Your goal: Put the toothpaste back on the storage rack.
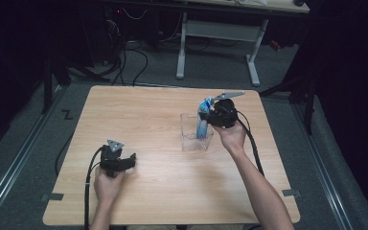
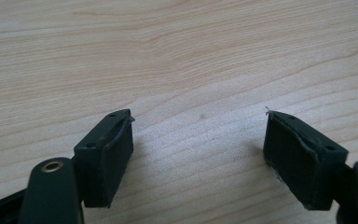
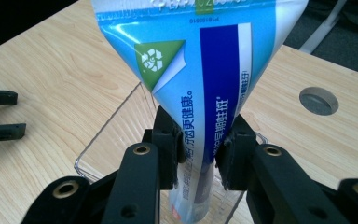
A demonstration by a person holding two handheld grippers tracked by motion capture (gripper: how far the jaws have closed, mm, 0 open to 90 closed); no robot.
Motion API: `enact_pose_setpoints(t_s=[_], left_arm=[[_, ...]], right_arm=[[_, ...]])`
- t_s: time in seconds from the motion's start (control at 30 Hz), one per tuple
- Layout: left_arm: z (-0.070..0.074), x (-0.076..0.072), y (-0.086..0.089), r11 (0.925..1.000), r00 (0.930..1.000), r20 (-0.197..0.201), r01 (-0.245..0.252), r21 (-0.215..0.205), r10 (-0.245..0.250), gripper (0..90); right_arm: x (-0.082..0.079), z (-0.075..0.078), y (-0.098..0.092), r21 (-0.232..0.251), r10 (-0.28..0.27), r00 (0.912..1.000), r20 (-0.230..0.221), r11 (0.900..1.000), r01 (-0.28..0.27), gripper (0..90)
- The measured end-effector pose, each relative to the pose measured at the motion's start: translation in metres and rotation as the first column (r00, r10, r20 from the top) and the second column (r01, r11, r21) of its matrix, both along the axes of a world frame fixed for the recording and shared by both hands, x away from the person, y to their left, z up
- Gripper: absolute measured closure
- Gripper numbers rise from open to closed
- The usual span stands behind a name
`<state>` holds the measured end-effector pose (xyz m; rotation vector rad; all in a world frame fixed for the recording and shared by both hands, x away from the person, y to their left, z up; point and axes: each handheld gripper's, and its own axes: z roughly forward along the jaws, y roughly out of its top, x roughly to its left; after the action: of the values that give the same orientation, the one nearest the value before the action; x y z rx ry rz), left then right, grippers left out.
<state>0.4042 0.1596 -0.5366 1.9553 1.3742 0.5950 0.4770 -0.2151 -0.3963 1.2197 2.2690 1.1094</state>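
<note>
- While the left hand-held gripper (image 1: 133,158) sits low over the near left part of the worktop (image 1: 139,110), its jaws stand wide apart with bare wood between them and nothing in their grasp; in the left gripper view (image 2: 198,140) the two black pads are far from each other.
- Over on the right, the right hand-held gripper (image 1: 204,120) has its jaws pinched onto a blue toothpaste tube (image 1: 203,123), and the person's right hand (image 1: 231,135) is wrapped round the gripper body from the near side.
- In the right gripper view (image 3: 196,156) both pads press on the narrower part of the tube (image 3: 200,88), one from each side, and the flat wide end fans out beyond them, blue and white with a green recycling mark and a dark blue band of print.
- The tube stands nearly upright in a clear plastic box (image 1: 188,139) right of the worktop's middle, its lower end down inside the box, its wide end sticking up above the rim.
- From the right gripper view, the box's clear wall (image 3: 107,135) shows just beside the jaws, and the tube's cap end drops out of sight below them.
- The two grippers are well apart, left one near the front edge, right one further back.
- A round hole (image 3: 319,100) in the worktop shows beyond the tube.
</note>
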Motion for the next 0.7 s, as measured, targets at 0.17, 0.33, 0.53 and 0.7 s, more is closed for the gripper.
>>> enact_pose_setpoints(t_s=[0.17, 0.33, 0.53, 0.7], left_arm=[[0.0, 0.0, 0.0, 1.0, 1.0, 0.0, 0.0, 0.001, 0.0, 24.4], [0.0, 0.0, 0.0, 1.0, 1.0, 0.0, 0.0, 0.0, 0.0, 24.4], [0.0, 0.0, 0.0, 1.0, 1.0, 0.0, 0.0, 0.001, 0.0, 24.4], [0.0, 0.0, 0.0, 1.0, 1.0, 0.0, 0.001, 0.001, -0.001, 24.4]], right_arm=[[-0.0004, -0.0004, 0.0001, 0.009, 0.008, 0.9999, -0.014, 1.0, -0.008, 71.5], [0.0011, -0.0048, 0.0009, 0.018, 0.012, 0.9993, -0.036, 1.0, -0.011, 71.5], [0.0013, -0.0087, -0.0005, 0.027, 0.005, 0.9991, -0.043, 1.0, -0.004, 71.4], [0.0029, -0.0091, -0.0071, 0.044, -0.012, 0.9985, -0.053, 0.999, 0.015, 70.4]])
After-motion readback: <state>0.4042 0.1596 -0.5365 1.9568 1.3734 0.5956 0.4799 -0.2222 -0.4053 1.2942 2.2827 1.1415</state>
